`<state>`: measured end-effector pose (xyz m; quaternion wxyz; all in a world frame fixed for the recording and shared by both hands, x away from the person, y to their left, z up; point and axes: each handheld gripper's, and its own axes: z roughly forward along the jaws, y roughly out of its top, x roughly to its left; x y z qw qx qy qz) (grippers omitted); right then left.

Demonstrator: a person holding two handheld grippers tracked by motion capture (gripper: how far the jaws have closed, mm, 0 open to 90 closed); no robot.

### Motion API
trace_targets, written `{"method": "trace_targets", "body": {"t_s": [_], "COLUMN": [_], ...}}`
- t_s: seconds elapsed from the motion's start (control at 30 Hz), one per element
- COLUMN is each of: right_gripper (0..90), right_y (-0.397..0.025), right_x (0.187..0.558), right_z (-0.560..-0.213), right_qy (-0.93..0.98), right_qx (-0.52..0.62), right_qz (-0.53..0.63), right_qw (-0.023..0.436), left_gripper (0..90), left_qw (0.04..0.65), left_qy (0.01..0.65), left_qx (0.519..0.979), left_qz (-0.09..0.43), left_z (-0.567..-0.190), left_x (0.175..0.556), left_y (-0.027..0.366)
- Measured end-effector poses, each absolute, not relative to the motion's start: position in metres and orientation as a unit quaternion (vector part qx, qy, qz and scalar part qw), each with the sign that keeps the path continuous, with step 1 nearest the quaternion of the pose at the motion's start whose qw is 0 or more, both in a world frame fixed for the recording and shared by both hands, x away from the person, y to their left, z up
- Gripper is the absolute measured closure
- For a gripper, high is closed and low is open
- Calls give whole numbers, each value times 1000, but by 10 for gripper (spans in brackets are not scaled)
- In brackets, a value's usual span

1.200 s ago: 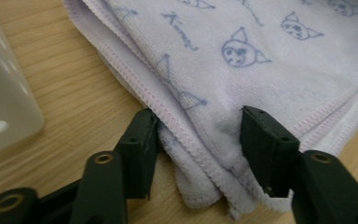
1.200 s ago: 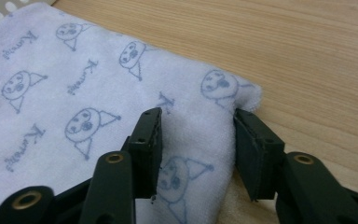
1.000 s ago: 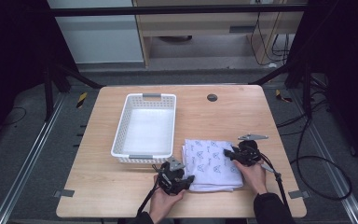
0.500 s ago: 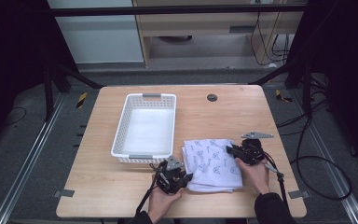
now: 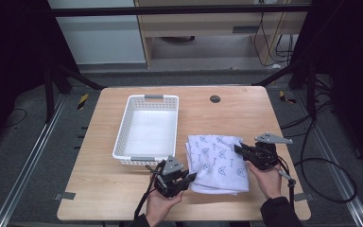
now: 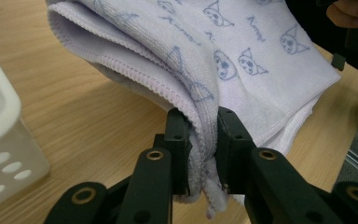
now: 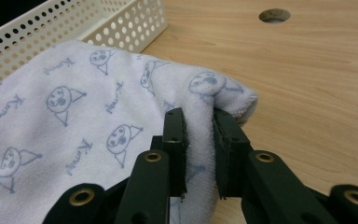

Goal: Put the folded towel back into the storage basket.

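Observation:
A folded white towel (image 5: 217, 161) printed with small blue faces lies on the wooden table (image 5: 227, 113), right of the basket. My left gripper (image 5: 190, 178) is shut on the towel's near left corner; in the left gripper view the towel (image 6: 205, 70) bunches between the jaws of that gripper (image 6: 204, 140). My right gripper (image 5: 238, 150) is shut on the towel's right edge; the right gripper view has the folded edge of the towel (image 7: 98, 121) pinched by this gripper (image 7: 199, 135).
A white perforated basket (image 5: 121, 137) stands empty at the table's left centre, its wall (image 7: 74, 23) close behind the towel. A round cable hole (image 5: 214, 99) sits at the far middle. Bare tabletop lies to the right and at the front left.
Both grippers stay at the towel's edges. The right gripper has shifted slightly and the towel's right edge is gathered in its jaws.

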<state>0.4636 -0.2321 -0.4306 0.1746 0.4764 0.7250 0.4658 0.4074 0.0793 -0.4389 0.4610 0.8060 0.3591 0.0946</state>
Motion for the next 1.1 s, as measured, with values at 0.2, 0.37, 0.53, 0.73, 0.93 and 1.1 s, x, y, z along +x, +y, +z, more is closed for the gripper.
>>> {"method": "trace_targets", "body": {"t_s": [0.2,0.37,0.53,0.73,0.93,1.1], "right_gripper": [768,768,768,769,770,771], "right_y": [-230,-227,-224,-220,-214,-207], "right_x": [458,454,452,451,450,452], "right_z": [-419,-410,-403,-394,-386,-378], "right_qy": [723,718,716,714,714,714], "right_qx": [466,459,451,444,438,429], "right_qz": [473,482,486,492,494,498], "right_qw": [191,206,215,224,232,241], "left_gripper": [757,757,757,757,758,758], "left_qw": [467,470,476,482,488,495], "left_qy": [353,349,348,347,348,350], "left_qx": [805,803,800,796,792,785], "left_qz": [101,111,113,116,120,126], "left_z": [-430,-423,-416,-409,-403,-397], "left_x": [405,403,403,403,405,406], "left_y": [81,83,86,90,96,101]}}
